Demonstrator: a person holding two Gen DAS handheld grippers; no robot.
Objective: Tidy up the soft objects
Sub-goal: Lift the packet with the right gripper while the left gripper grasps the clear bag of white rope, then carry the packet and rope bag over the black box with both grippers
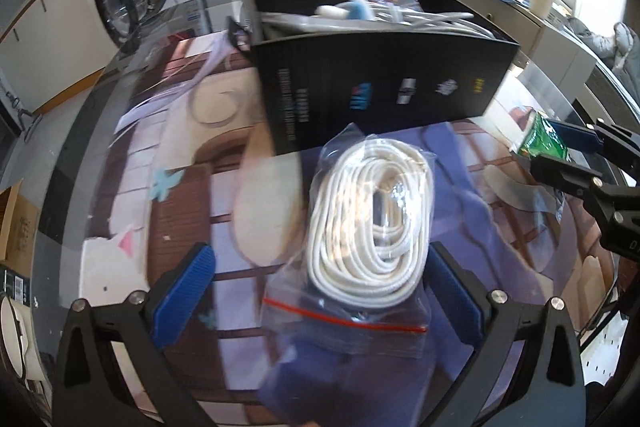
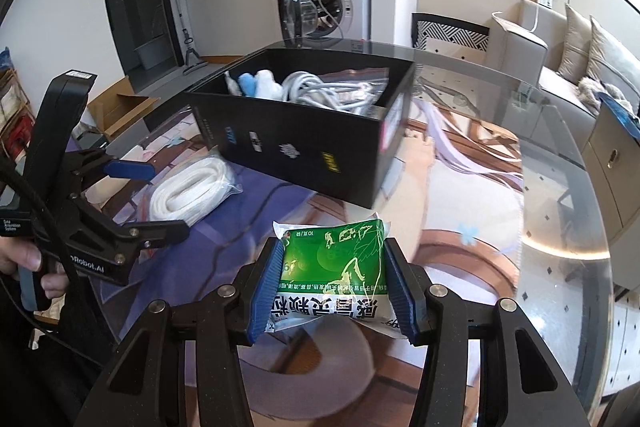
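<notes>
The left tongs [image 1: 320, 291] are seen spread wide in the left wrist view, with the blue pads on either side of a clear zip bag of coiled white rope [image 1: 370, 223]; the pads are not pressed against it. The bag lies flat on the glass-topped surface [image 1: 132, 155] at centre frame. Its long axis runs from the lower frame edge toward the top, and the red seal strip is nearest the tongs.

The right tongs [image 2: 334, 287] are closed partway on a green and white sachet pack [image 2: 336, 263], gripped at both sides, at lower centre of the right wrist view. The pack's printed Chinese text is seen upside down; "10" can be made out, the rest is not legible.

A black box [image 2: 304, 143] stands beyond both items on the surface, holding white cords and a blue and white item. Small logos are printed on its side; they cannot be read. "Robot.AI" is read on the left tongs' body at left frame.
</notes>
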